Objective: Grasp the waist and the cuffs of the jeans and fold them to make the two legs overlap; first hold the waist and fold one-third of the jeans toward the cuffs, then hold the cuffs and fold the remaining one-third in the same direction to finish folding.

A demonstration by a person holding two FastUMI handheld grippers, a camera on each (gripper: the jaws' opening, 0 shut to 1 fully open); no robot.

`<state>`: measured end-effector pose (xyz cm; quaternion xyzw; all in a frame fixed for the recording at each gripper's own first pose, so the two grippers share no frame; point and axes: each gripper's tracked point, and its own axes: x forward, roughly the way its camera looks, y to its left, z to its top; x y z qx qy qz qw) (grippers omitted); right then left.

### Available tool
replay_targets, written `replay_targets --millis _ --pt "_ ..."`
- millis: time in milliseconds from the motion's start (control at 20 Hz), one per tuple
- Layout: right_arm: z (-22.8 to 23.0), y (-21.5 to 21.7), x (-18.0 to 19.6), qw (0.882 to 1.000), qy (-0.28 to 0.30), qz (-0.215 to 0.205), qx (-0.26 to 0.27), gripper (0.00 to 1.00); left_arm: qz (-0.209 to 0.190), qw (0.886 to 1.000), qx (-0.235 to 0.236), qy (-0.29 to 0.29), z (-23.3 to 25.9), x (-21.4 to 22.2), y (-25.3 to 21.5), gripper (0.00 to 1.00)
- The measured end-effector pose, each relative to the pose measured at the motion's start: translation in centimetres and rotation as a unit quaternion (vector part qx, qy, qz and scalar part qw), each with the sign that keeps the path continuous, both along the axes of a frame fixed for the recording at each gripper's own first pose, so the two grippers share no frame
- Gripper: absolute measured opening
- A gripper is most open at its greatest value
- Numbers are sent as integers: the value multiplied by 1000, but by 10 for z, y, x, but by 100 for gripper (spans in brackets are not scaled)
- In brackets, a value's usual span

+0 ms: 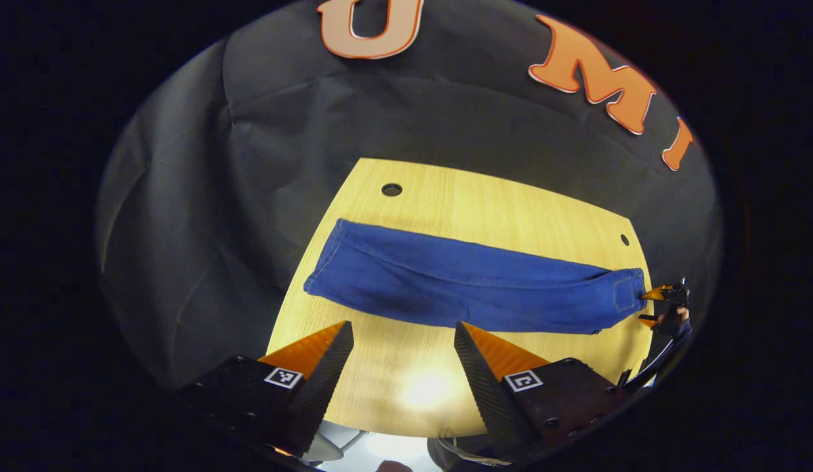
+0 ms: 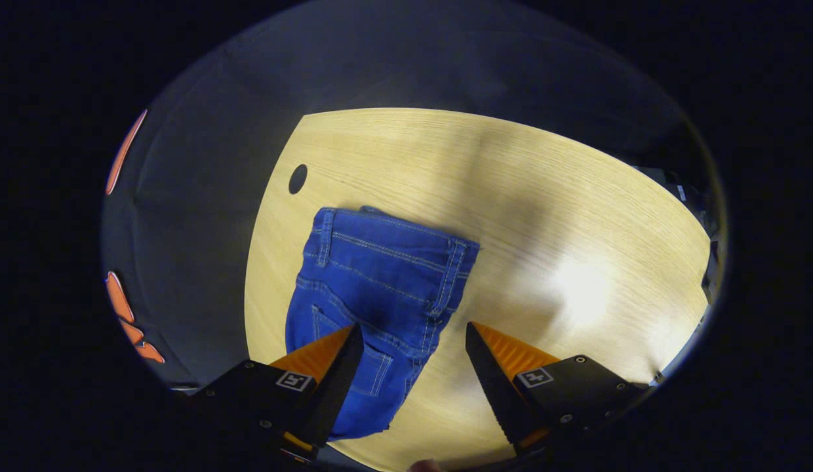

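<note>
Both grippers are spread with nothing between the fingers: left gripper (image 1: 402,328) hangs above bare table (image 1: 446,196) just short of the jeans (image 1: 459,282), right gripper (image 2: 413,331) hovers at the waist end (image 2: 393,249). Legs look already overlapped into one long blue strip running 9 to 3 o'clock across the wood, so I judge both third-folds are left. Denim lies flat, light creases, pocket stitching up.
</note>
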<state>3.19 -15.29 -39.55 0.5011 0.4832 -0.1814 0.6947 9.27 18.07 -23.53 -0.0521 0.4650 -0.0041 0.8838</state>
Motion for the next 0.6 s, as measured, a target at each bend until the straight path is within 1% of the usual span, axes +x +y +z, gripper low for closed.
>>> replay_targets --millis 50,150,200,250,300,350,450,500,550,600 --pt "-2 -2 1 1000 2 -1 3 97 -3 1000 3 -7 5 -4 -3 96" --pt "-1 -6 17 1000 -13 -17 9 96 -6 1000 5 -20 15 -8 -13 96" --pt "-2 -7 17 1000 -4 -21 15 97 -5 1000 1 -22 19 -11 -20 96" --pt "-2 -9 20 1000 -1 -22 21 96 -4 1000 -6 -25 22 -12 -27 96" --pt "-6 -7 21 1000 2 -19 24 94 -1 1000 -11 -27 22 -12 -36 96" --pt "-8 -7 19 1000 6 -12 24 94 3 1000 -14 -26 22 -14 -40 96" --pt "-12 -11 13 1000 18 8 12 86 11 1000 -19 -21 18 -18 -43 96" --pt "-14 -11 15 1000 21 12 10 76 13 1000 -22 -18 15 -21 -45 96" --pt "-15 -13 16 1000 20 12 5 68 17 999 -22 -18 14 -23 -46 96" --pt "-16 -10 20 1000 4 15 3 55 20 999 -25 -15 10 -24 -48 96"
